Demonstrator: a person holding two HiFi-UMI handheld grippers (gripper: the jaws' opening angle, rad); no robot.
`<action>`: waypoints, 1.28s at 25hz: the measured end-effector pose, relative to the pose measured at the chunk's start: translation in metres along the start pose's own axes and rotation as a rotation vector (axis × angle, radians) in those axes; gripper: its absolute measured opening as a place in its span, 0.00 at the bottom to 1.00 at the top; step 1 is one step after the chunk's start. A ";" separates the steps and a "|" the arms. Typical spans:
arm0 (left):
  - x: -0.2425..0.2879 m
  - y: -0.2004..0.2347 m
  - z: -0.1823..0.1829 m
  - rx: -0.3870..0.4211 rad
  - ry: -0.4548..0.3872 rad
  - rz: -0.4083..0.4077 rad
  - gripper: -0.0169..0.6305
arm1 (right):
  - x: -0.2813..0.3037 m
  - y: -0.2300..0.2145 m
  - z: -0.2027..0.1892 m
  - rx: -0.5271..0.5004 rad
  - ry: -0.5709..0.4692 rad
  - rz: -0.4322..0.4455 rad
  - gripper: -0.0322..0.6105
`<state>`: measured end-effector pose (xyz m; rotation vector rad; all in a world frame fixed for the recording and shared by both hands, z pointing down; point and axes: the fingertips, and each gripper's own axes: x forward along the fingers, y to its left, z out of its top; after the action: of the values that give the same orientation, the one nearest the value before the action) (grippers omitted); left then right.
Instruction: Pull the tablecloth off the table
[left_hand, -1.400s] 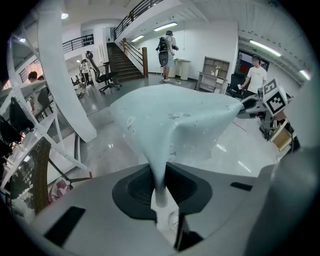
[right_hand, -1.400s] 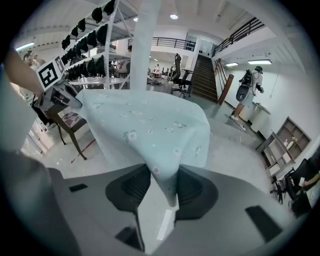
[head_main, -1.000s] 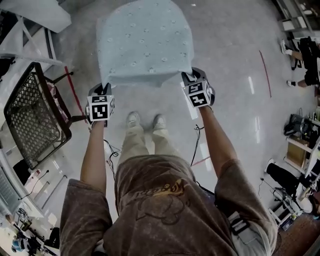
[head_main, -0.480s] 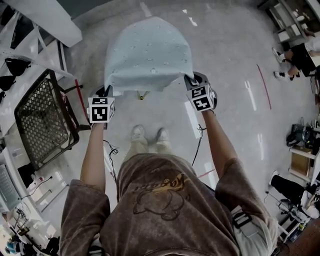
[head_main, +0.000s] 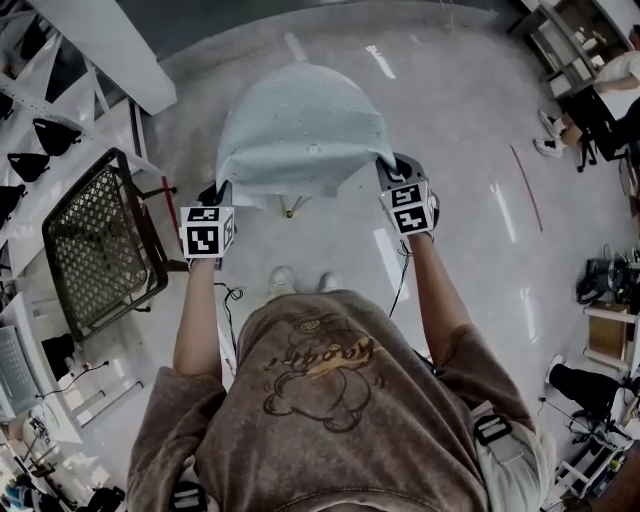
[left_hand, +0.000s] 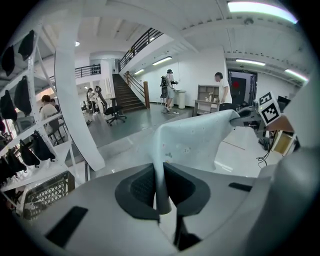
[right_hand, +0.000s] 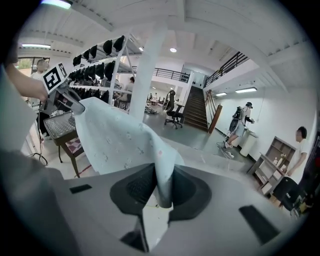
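A wide hall with a pale, glossy floor (head_main: 450, 230) is seen. A white shelving rack (head_main: 60, 90) hung with dark helmet-like things stands at the left side, and a dark mesh basket (head_main: 100, 240) on a dark frame is placed beside it. A staircase (left_hand: 125, 97) and several standing people are seen far behind in the left gripper view.

The tablecloth (head_main: 300, 130), light blue with a small scattered pattern, is held up in front of the person by its two near corners. It is spread between the two grippers, and its near edge sags a little in the middle. Its far part falls away in a rounded shape. What is under it is hidden, except for a small yellowish piece (head_main: 290, 210) below the near edge.

The left gripper (head_main: 220, 192) is closed almost fully on the left corner: in the left gripper view a thin fold of the tablecloth is pinched between the two dark pads. The right gripper (head_main: 388, 168) is clamped in the same way on the right corner. Its jaws have just been closing further, with a fold of the tablecloth pressed between them. Both grippers are held at about the same height, well apart. The person's shoes (head_main: 300, 280) are seen on the floor below the near edge.
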<state>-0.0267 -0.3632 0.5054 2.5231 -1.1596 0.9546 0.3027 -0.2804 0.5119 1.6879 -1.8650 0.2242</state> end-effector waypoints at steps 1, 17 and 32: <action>-0.003 -0.001 0.003 -0.004 -0.006 0.003 0.09 | -0.003 -0.001 0.003 0.005 -0.010 -0.004 0.16; -0.040 -0.034 0.014 -0.045 -0.058 0.069 0.08 | -0.024 -0.017 -0.003 0.043 -0.089 0.060 0.15; -0.082 -0.033 -0.004 -0.083 -0.072 0.051 0.08 | -0.058 0.014 -0.005 0.071 -0.086 0.047 0.14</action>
<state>-0.0437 -0.2892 0.4596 2.4921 -1.2628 0.8147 0.2909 -0.2268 0.4889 1.7271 -1.9830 0.2434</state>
